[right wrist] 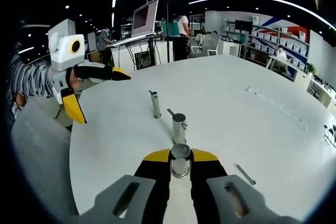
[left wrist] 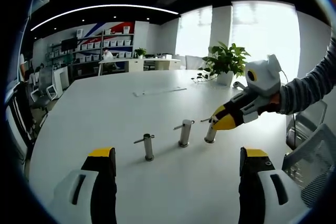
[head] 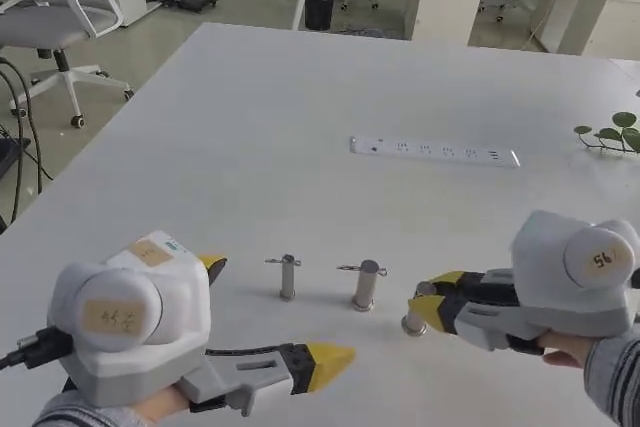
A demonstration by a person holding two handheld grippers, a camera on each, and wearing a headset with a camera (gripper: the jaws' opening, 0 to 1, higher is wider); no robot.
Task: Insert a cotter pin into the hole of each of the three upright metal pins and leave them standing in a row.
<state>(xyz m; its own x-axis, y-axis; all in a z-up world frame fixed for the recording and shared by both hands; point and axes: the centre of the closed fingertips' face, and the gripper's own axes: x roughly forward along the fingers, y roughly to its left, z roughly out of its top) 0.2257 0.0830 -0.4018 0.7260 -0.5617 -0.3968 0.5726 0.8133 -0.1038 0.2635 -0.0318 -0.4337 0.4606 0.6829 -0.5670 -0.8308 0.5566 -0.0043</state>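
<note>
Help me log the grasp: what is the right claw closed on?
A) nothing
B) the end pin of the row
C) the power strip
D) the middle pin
B: in the right gripper view the right claw clamps the end pin, with the middle pin and far pin standing free beyond it.

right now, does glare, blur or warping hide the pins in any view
Head view: even light, faint shadows, middle pin sharp. Left gripper view: fisheye curves the table, windows blown out. Right gripper view: same curving, nearest pin clear between the jaws.
</note>
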